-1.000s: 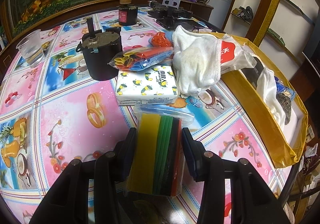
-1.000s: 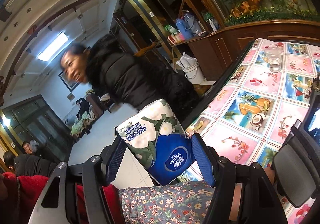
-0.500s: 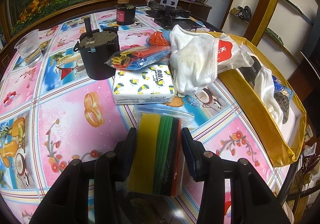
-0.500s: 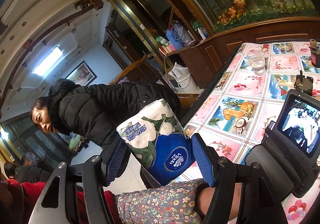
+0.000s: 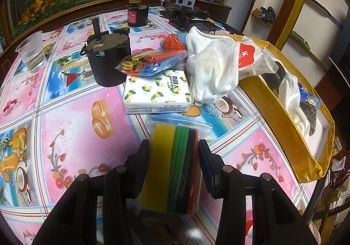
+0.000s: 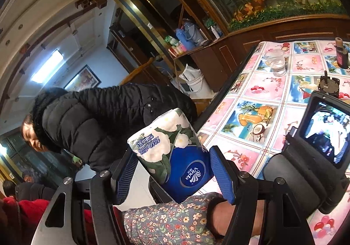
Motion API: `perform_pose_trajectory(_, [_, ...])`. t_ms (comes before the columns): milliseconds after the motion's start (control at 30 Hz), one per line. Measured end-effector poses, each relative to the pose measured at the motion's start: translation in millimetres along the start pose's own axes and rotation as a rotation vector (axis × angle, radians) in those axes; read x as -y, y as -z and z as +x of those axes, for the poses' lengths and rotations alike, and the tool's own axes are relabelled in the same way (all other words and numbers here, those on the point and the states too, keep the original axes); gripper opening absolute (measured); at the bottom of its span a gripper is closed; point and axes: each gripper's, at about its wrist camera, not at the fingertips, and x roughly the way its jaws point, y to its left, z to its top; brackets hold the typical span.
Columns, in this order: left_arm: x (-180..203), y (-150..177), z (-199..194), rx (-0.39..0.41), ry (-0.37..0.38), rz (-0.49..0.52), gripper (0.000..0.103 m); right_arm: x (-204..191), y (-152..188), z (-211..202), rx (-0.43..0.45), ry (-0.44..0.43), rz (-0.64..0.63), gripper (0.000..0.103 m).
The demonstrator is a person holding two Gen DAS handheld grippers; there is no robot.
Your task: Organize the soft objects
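My left gripper [image 5: 174,157] is shut on a clear zip bag of coloured sponge sheets [image 5: 172,166], yellow, green, black and red, held above the table. Ahead lie a lemon-print tissue pack [image 5: 156,94], a bag of coloured strips [image 5: 151,63], a white cloth [image 5: 210,65] and a white and red bag [image 5: 251,61]. A yellow box [image 5: 282,118] at the right holds white cloth and dark items. My right gripper [image 6: 172,168] is shut on a blue and floral Vinda tissue pack [image 6: 172,153], held off the table's left side.
A black motor [image 5: 107,56], a plastic cup of water [image 5: 31,52], a dark jar [image 5: 134,15] and a black stand [image 5: 186,10] sit on the patterned table [image 5: 65,113]. A person in a black coat [image 6: 91,122] bends beside the table. The left gripper's back [image 6: 323,135] shows at right.
The left gripper with the sponge bag has drawn back slightly and risen. The right gripper has swung right toward the table; the person in black has bent lower.
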Motion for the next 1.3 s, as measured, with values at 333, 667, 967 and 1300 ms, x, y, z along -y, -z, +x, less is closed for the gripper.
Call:
perform_pose_trajectory(333, [-1.6,-0.4,-0.8,0.003,0.007,-0.010,0.042,22.7,-68.8,64.8,-0.008,0.140,0.092,0.071])
perform_pose_trajectory(667, [-0.1,0.9,-2.9,0.000,0.016,-0.006,0.043,34.2,-29.6,54.4,-0.031,0.106,0.068,0.071])
perform_pose_trajectory(967, [-0.4,0.9,-2.3,0.001,0.019,-0.007,0.043,49.2,-14.5,-3.1,0.079,0.149,0.081,0.071])
perform_pose_trajectory(1300, [3.4,3.3,-0.7,0.008,-0.008,0.008,0.042,83.8,-20.1,-60.4,0.211,0.150,0.153,0.072])
